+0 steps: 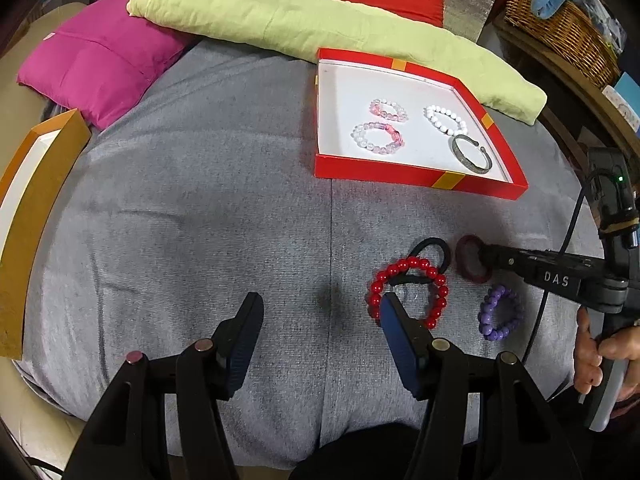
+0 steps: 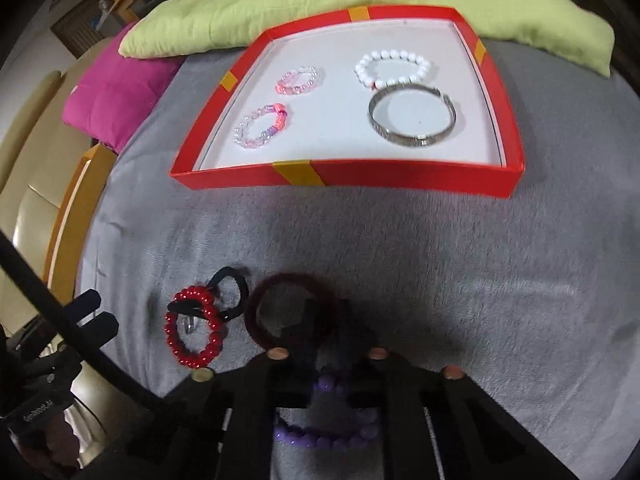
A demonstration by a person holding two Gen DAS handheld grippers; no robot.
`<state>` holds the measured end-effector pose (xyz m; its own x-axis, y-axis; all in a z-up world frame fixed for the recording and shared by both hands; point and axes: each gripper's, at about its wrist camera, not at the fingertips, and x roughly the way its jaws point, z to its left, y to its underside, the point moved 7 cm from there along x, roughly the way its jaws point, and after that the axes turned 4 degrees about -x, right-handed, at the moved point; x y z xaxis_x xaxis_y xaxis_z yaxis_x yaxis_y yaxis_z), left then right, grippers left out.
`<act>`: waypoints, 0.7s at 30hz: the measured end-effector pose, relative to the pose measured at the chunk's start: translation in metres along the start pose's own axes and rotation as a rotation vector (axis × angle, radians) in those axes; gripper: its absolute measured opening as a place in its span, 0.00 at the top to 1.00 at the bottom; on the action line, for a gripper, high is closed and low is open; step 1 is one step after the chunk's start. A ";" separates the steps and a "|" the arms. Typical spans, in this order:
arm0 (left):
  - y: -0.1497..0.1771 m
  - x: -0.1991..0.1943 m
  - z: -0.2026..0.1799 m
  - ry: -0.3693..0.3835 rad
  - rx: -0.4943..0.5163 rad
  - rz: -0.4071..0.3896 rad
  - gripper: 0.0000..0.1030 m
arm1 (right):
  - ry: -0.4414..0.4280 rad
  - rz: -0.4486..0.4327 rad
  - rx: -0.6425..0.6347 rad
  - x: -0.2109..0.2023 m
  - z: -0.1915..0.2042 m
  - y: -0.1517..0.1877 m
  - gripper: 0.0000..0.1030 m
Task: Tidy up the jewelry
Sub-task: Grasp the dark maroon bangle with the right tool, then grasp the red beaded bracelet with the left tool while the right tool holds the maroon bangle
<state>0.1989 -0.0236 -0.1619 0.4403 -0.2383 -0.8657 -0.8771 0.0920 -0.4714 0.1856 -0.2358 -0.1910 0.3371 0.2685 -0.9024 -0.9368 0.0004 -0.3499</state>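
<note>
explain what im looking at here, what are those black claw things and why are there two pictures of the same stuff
The black claws are hand-held grippers, one in each of a person's hands, each with a camera looking along its fingers. One picture is from the left gripper, which is open and empty. The other is from the right gripper, whose tips sit at a dark red ring; whether it is gripped is unclear. On the grey cloth also lie a red bead bracelet over a black hair tie, and a purple bead bracelet. The red box holds three bead bracelets and a metal bangle.

Four bracelets [image 2: 413,120] in red box [image 2: 344,176]
</note>
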 end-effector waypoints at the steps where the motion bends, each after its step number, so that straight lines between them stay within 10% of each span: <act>1: 0.000 0.001 -0.001 0.000 0.001 0.003 0.40 | 0.002 -0.007 0.007 -0.001 -0.002 -0.001 0.94; 21: -0.003 0.017 -0.047 0.002 0.131 0.032 0.40 | 0.017 -0.072 0.163 -0.022 -0.042 -0.010 0.94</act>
<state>0.1994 -0.0735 -0.1671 0.4120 -0.2351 -0.8803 -0.8580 0.2252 -0.4617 0.1916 -0.2823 -0.1781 0.4046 0.2459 -0.8808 -0.9123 0.1756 -0.3700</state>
